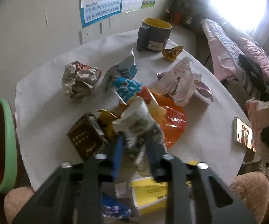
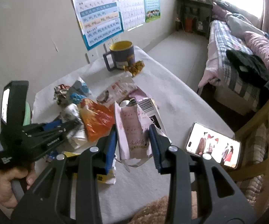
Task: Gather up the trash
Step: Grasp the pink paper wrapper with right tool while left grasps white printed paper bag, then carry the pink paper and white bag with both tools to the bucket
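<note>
A crushed white paper cup (image 1: 136, 119) with a grey print lies on the trash pile. My left gripper (image 1: 137, 145) is shut on its lower part, one blue pad on each side. The right wrist view shows the same cup (image 2: 72, 113) in the left gripper (image 2: 74, 127), with a hand on the handle. My right gripper (image 2: 133, 140) is shut on a flattened pink carton (image 2: 134, 128) with a barcode, held clear of the table. An orange bag (image 1: 171, 123), a blue-and-white wrapper (image 1: 128, 89) and a crumpled paper ball (image 1: 80, 82) lie on the white tablecloth (image 1: 46, 112).
A green-rimmed bin (image 1: 9, 136) stands at the table's left edge. A dark mug (image 1: 153, 35) and gold wrapper (image 1: 172, 53) sit at the back. A phone (image 2: 213, 145) lies at the right edge, a brown box (image 1: 86, 138) and yellow box (image 1: 149, 192) near me. A bed (image 2: 237, 59) stands right.
</note>
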